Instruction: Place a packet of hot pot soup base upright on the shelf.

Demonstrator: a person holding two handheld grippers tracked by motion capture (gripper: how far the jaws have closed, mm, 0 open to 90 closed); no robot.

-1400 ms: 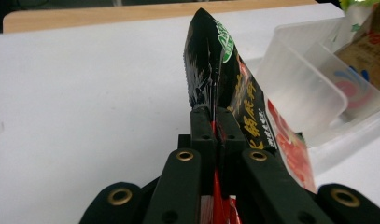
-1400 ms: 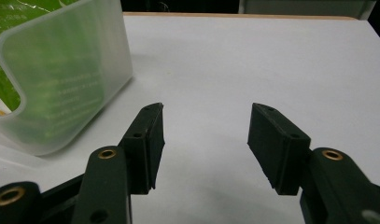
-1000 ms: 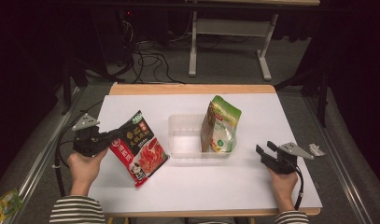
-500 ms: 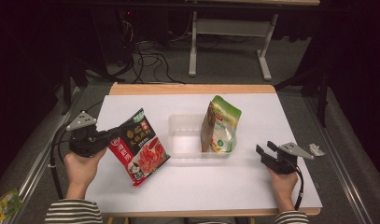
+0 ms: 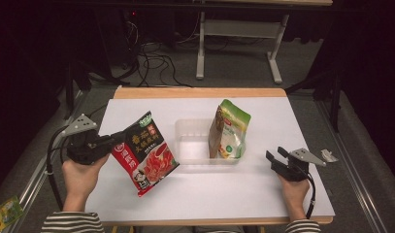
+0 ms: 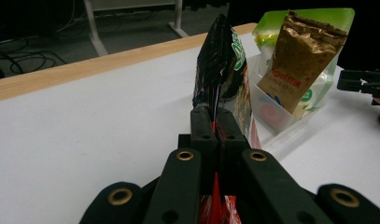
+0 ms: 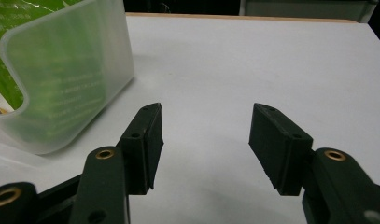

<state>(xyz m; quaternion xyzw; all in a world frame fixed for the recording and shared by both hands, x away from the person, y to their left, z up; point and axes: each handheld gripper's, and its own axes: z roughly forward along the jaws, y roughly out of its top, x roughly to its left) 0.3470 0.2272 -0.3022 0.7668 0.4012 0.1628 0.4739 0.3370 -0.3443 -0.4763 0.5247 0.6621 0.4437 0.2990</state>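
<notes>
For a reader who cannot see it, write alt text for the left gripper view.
The left gripper is shut on the edge of a red and black food packet, held upright above a white table. Behind it a green pouch stands in a clear plastic bin.

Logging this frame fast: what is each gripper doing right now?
Left gripper: shut on the red and black printed snack packet, lifted off the white table.
Right gripper: open, holding nothing, low over the table.
</notes>
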